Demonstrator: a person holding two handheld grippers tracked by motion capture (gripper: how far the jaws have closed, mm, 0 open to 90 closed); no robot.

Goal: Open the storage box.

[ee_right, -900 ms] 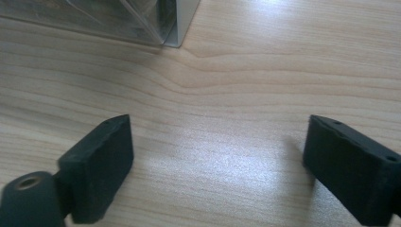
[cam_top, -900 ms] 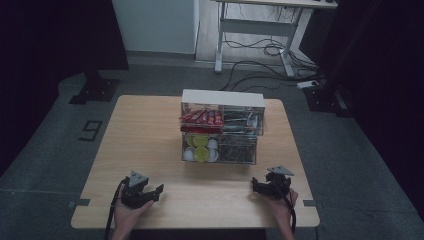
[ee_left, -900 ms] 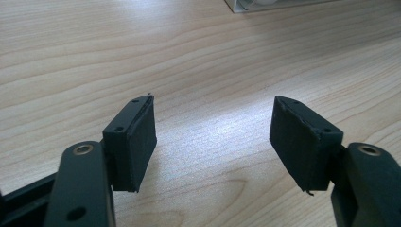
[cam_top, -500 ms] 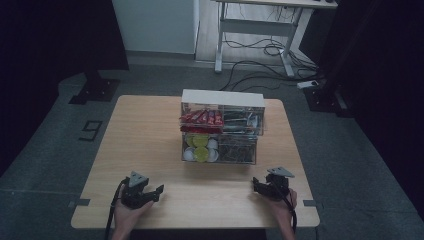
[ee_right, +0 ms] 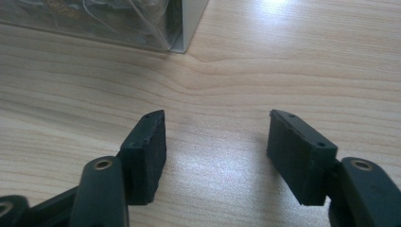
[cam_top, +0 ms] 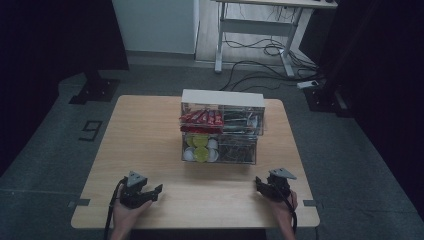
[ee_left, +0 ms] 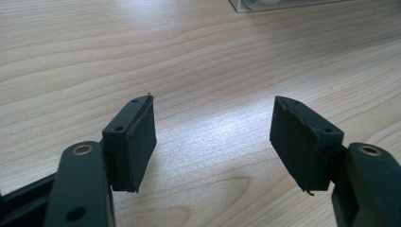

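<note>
We hold two black two-jaw grippers, one per hand. The left gripper rests near the front left of the light wooden rectangular table; the right gripper rests near its front right. In the left gripper view, the left gripper has its jaws standing well apart over bare wood, with nothing between them. In the right gripper view, the right gripper likewise has its jaws apart and empty.

One clear plastic two-tier drawer organizer with a white top stands at the table's centre, toward the far edge, well apart from both grippers. Its upper tier holds a row of red packets; we cannot count them exactly. Its lower tier holds round white and yellow-green capsules, also too small to count. The contents of the right-hand compartments are unclear.

The table stands on a grey floor in a dim room. One white desk frame stands behind, with loose black cables on the floor.
</note>
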